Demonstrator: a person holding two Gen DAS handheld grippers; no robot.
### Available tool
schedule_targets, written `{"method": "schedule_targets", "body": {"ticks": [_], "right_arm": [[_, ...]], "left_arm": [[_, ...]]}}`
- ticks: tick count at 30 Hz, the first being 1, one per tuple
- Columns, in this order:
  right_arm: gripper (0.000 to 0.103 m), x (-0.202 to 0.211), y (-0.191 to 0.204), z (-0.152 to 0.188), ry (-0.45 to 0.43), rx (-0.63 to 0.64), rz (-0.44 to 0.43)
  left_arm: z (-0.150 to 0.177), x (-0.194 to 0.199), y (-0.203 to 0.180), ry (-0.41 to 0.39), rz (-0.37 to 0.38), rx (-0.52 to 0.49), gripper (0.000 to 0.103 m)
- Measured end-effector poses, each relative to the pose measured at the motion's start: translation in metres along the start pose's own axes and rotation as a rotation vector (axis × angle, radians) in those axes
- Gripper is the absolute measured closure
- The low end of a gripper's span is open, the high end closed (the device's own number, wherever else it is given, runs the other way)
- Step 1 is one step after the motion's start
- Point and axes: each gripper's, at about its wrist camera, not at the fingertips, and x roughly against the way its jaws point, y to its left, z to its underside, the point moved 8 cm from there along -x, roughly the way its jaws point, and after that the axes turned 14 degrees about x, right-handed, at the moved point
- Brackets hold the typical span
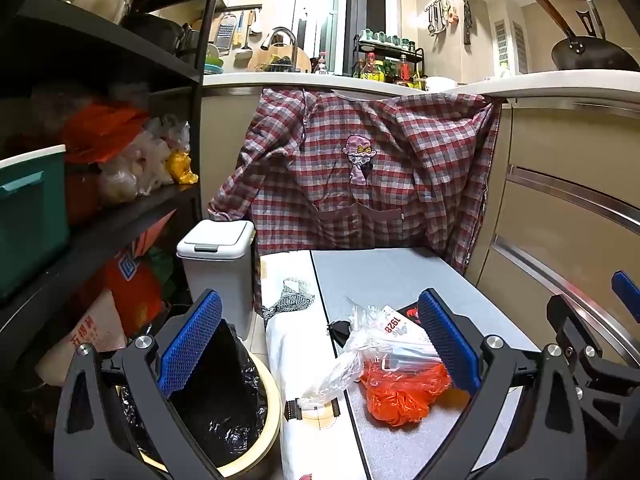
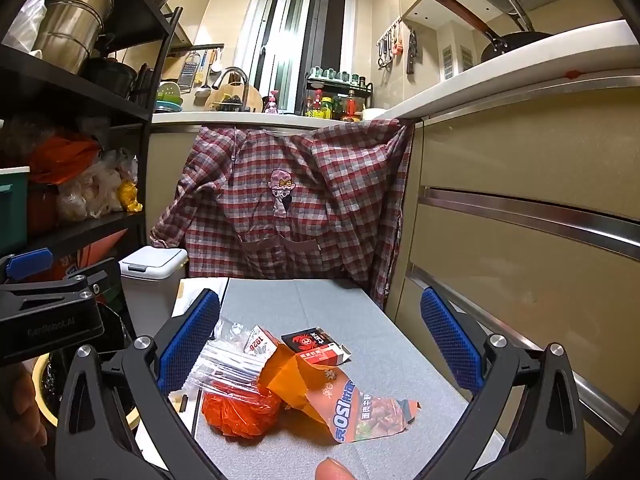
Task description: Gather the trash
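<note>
cabinets [image 2: 520, 184]: beige drawer fronts with metal rails, along the right side
shirt [image 2: 288, 204]: red plaid, hangs from the counter edge behind the table
table [image 2: 340, 312]: grey mat on top, white printed cloth [image 1: 296, 312] along its left edge
white bin [image 1: 218, 256]: lidded, on the floor left of the table, lid closed
trash can [image 1: 224, 412]: round, yellow rim, black liner, on the floor just beside the table's left edge, below the left gripper
left gripper [image 1: 320, 344]: jaws spread wide, holding nothing; left pad over the trash can, right pad over the trash pile
right gripper [image 2: 320, 340]: jaws spread wide, holding nothing; hovers over the table, trash between its fingers in view
trash pile: all on the grey mat, near its left edge, pieces touching or overlapping
snack wrapper [image 2: 344, 404]: orange, torn, lying flat
red plastic bag [image 2: 240, 410]: crumpled, touching the wrapper
clear bag [image 2: 232, 364]: over the red bag
small box [image 2: 316, 346]: black and red, behind the wrapper
</note>
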Motion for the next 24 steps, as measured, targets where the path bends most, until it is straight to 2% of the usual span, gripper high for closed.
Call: {"method": "schedule_targets", "body": {"ticks": [24], "right_arm": [[0.005, -0.0017, 0.0011, 0.0024, -0.005, 0.009, 0.004]], "left_arm": [[-0.0002, -0.0002, 0.0001, -0.002, 0.002, 0.002, 0.008]]}}
